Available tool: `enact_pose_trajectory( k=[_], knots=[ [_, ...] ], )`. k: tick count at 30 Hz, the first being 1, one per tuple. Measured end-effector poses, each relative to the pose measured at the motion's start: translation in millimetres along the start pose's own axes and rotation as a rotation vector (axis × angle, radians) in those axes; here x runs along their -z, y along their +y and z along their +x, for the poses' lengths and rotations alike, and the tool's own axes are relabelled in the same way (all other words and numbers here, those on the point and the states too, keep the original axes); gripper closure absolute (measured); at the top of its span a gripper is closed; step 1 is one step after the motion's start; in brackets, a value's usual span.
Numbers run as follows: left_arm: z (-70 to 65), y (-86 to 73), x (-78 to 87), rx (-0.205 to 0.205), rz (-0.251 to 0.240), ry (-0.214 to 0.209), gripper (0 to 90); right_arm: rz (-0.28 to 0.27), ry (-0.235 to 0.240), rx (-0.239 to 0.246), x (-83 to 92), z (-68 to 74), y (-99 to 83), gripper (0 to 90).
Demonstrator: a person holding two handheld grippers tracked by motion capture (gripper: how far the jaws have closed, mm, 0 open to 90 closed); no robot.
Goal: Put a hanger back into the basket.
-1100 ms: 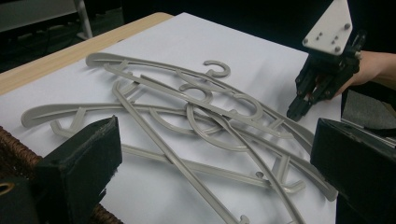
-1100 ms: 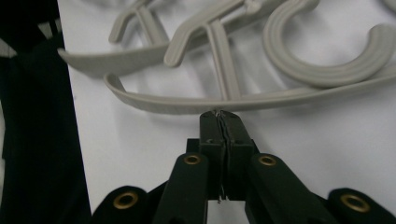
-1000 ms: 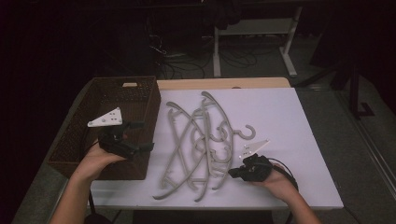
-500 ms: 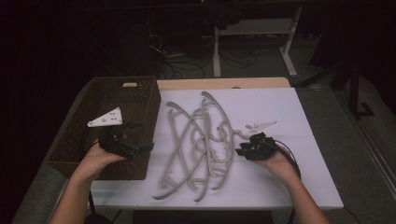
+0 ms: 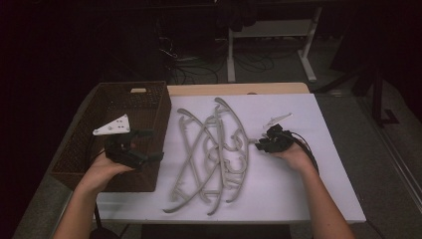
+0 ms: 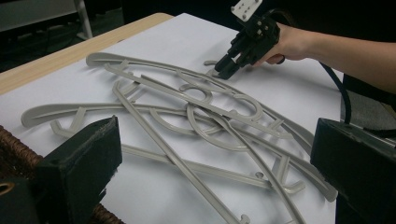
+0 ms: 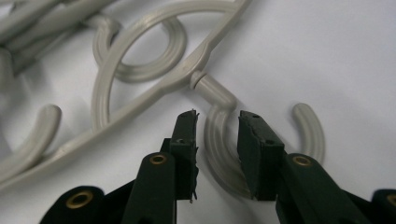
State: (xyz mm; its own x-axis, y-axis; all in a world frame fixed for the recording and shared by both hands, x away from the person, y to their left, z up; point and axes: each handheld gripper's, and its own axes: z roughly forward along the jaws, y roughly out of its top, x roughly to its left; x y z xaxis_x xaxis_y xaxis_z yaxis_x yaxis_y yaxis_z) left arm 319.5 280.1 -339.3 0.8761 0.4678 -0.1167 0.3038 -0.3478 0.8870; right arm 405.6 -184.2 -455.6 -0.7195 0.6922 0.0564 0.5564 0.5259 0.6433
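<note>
We see a loose heap of pale grey plastic coat hangers (image 5: 214, 149) lying crossed over one another on the white sheet (image 5: 298, 184) that covers the table, each a smooth moulded bar with ribbed arms, small notches and a round loop below its neck. Our right gripper (image 5: 262, 145) sits at the right edge of the heap, where one curved hanger hook (image 7: 219, 140) lies flat on the sheet between its matte black jaws; the jaws have just been closing, but a gap still shows on each side of the hook, so nothing is grasped. Our left gripper (image 5: 149, 148) hovers over the near right corner of the dark brown woven wicker basket (image 5: 82, 149), its jaws spread wide and empty.
</note>
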Motion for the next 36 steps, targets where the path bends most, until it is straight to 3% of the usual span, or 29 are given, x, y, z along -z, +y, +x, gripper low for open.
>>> enact_pose_trajectory(
  k=[5,8,11,22,30,36],
  knots=[
    [0.3,-0.1,0.0,0.000,0.000,0.000,1.9,-0.004,-0.004,0.069,0.0,1.6,-1.1,77.2],
    [0.4,0.0,0.0,0.000,0.000,0.001,1.9,-0.007,0.001,0.078,0.6,0.8,-1.1,77.5],
    [0.2,0.1,-0.3,0.000,-0.001,0.000,1.9,-0.022,0.022,0.063,4.3,-1.5,-0.1,78.4],
    [-0.6,0.7,-1.2,-0.003,0.001,-0.005,1.9,-0.026,0.030,0.042,18.5,2.6,4.5,78.6],
    [-2.1,1.3,-3.3,-0.004,0.001,-0.010,1.9,-0.055,0.017,0.052,40.4,12.3,23.9,79.1],
    [-1.8,1.3,-2.9,-0.003,0.001,-0.010,1.9,-0.052,0.036,0.063,42.0,23.9,39.5,79.2]
  ],
)
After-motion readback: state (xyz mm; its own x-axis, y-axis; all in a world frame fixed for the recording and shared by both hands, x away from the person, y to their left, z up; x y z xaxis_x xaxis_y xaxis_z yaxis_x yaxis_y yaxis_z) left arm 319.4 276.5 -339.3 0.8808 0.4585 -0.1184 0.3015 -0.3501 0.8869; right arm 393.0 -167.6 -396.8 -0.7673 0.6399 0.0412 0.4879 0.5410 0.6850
